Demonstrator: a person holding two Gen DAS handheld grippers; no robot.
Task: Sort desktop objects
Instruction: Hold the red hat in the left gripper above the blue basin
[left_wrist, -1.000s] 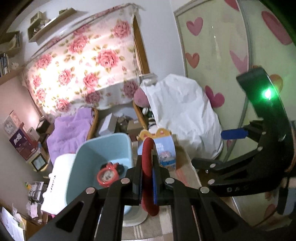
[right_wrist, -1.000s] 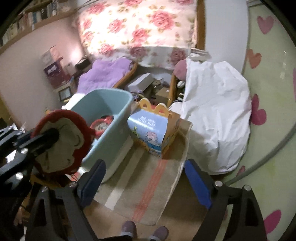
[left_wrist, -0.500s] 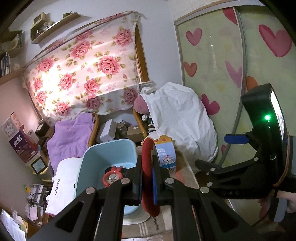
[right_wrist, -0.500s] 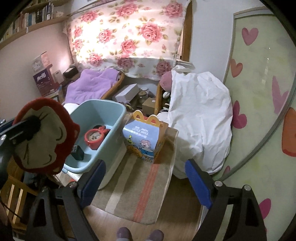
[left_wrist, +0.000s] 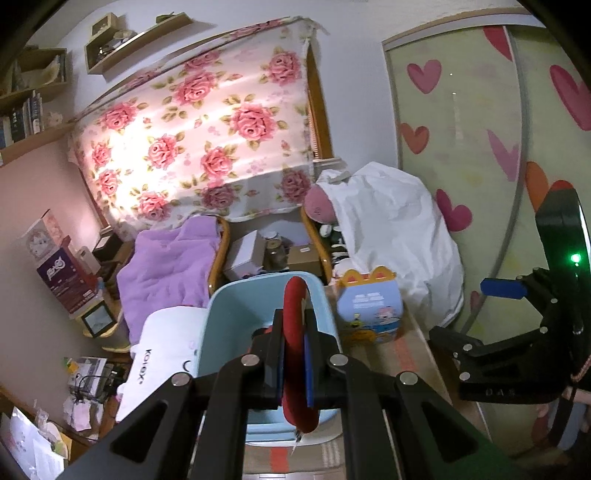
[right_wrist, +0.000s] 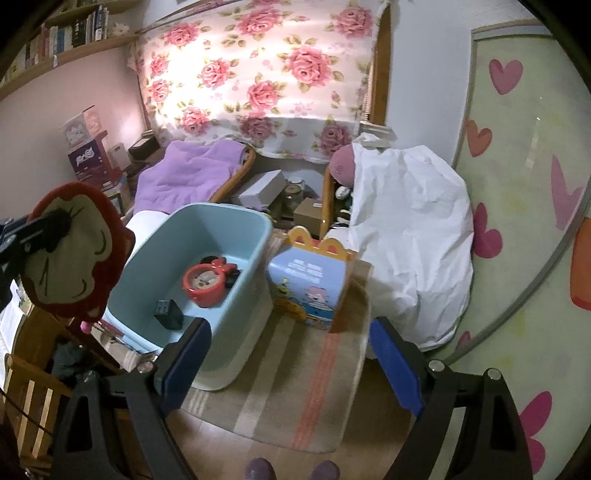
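Red-rimmed flat round plush disc (left_wrist: 295, 354) is clamped edge-on in my left tongs (left_wrist: 295, 363) above the pale blue plastic bin (right_wrist: 236, 236), right tongs (right_wrist: 291, 360) wide and empty, so I judge transport underway; next: lower inside, release.

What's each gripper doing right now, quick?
Left gripper: shut on the red flat plush toy.
Right gripper: open, holding nothing.
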